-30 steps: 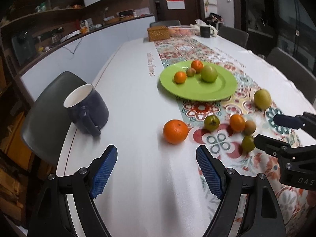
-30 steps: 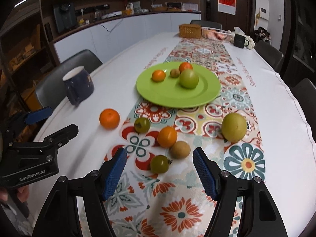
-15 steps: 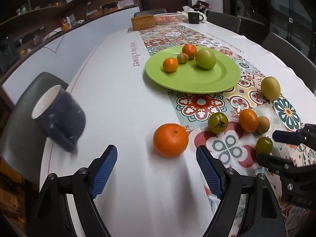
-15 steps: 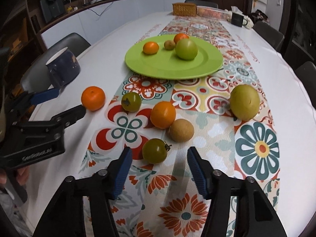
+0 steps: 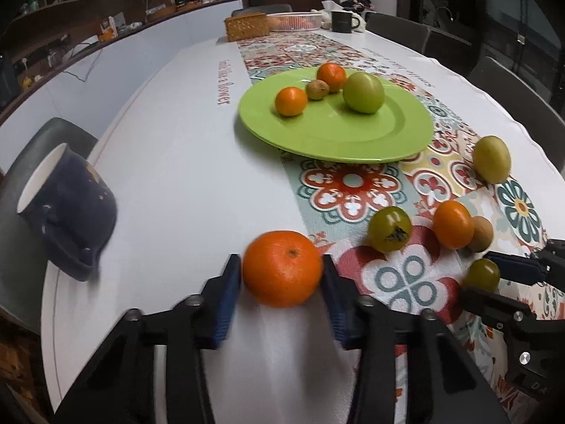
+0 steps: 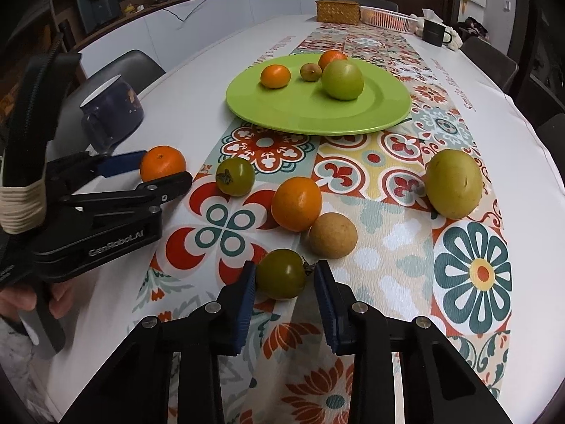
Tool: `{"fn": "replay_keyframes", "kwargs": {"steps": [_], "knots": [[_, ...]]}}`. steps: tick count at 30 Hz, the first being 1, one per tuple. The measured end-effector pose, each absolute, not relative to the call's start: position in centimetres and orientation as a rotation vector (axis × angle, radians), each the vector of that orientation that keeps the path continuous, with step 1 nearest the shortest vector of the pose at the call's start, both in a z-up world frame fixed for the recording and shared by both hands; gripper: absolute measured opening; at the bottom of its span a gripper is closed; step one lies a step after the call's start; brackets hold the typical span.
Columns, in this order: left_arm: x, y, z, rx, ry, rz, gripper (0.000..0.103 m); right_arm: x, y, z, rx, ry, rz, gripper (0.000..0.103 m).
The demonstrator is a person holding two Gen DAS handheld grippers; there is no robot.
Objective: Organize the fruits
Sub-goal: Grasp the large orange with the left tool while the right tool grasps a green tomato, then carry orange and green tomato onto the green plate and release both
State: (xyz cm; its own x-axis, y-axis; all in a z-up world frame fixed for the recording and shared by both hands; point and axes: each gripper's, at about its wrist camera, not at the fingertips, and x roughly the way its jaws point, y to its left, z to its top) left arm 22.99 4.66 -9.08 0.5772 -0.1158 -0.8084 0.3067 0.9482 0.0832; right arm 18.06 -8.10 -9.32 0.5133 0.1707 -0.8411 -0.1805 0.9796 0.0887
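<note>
A green plate (image 5: pixel 395 141) (image 6: pixel 381 113) on the patterned runner holds two oranges, a kiwi and a green apple. My left gripper (image 5: pixel 281 275) has its blue pads against both sides of a large orange (image 5: pixel 282 268) (image 6: pixel 162 162) on the white cloth. My right gripper (image 6: pixel 284 279) is closed around a small dark green tomato (image 6: pixel 280 274) (image 5: pixel 482 274), pads at its sides. Loose nearby lie another green tomato (image 6: pixel 235 176), an orange (image 6: pixel 296 203), a brown kiwi (image 6: pixel 333 235) and a yellow-green pear (image 6: pixel 453 183).
A dark blue mug (image 5: pixel 67 212) (image 6: pixel 113 113) stands near the table's left edge. A wicker box (image 6: pixel 337 10), a pink basket (image 6: pixel 388 17) and a black mug (image 6: pixel 434 33) stand at the far end. Chairs line both sides.
Both grippers moved forward and down. The left jaws narrowed onto the large orange. The right jaws narrowed onto the small green tomato.
</note>
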Motion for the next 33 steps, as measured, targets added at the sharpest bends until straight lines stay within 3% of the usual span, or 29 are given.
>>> {"fn": "replay_keyframes", "kwargs": {"steps": [33], "knots": [[15.2, 2.5, -0.2, 0.141, 0.768, -0.227, 0.042, 15.3, -10.7, -1.8, -0.003, 0.767, 0.314, 0.034]]}}
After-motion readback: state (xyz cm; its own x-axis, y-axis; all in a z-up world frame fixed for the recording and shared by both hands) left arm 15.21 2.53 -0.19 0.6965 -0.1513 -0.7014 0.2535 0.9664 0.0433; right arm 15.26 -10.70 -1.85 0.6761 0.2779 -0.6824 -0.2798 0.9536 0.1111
